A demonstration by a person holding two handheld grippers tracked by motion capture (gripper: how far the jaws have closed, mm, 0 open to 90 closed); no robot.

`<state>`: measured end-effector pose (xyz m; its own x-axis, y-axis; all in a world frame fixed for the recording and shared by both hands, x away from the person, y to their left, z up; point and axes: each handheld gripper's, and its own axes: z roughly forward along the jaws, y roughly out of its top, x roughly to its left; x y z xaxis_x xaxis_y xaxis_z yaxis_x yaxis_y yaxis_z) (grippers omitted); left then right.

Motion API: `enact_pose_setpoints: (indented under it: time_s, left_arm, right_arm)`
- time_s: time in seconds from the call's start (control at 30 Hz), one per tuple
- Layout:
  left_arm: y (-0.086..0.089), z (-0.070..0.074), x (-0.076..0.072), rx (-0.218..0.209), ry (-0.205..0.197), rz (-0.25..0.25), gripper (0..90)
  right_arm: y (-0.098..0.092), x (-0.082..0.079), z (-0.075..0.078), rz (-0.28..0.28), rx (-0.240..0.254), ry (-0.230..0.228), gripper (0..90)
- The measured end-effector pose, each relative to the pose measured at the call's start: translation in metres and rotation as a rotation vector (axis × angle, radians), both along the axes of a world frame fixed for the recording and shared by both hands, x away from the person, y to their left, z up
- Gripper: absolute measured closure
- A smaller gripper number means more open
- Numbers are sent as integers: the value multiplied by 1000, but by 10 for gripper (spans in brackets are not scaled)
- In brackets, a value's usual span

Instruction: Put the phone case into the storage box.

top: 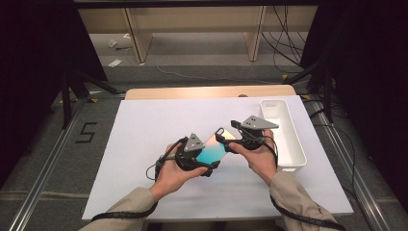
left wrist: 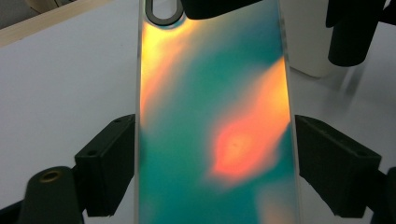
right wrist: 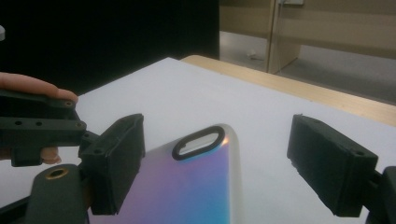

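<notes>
held: case (top: 213, 150) clamped by left gripper (top: 208, 161) | right gripper (top: 232, 141) released beside it | left: into bin (top: 298, 144), still empty

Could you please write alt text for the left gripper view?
An iridescent phone case, teal with orange patches, sits clamped between the left gripper's two black jaws above a white table. Its camera cutout is at the top.

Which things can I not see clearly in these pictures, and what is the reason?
- Phone case, left gripper view: near end cut off by the bottom edge.
- White bin, high view: its inside is too small to judge.
- Left gripper, high view: whether the pads press the case is hidden by its grey plate.
</notes>
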<state>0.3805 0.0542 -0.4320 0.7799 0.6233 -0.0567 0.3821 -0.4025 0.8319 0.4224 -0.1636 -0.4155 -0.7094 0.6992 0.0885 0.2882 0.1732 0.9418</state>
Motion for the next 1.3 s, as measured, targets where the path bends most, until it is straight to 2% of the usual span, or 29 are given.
enact_pose_setpoints:
  time_s: [0.27,0.53,1.3]
  left_arm:
    - [-3,0,-2,-1,-6,-8,168]
    - [-5,-2,-3,-20,8,-20,168]
    - [-5,-2,-3,-15,2,-13,168]
  right_arm:
    - [3,2,-3,4,5,22,232]
    - [3,3,-6,4,5,44,283]
    - [4,5,-8,25,44,116,500]
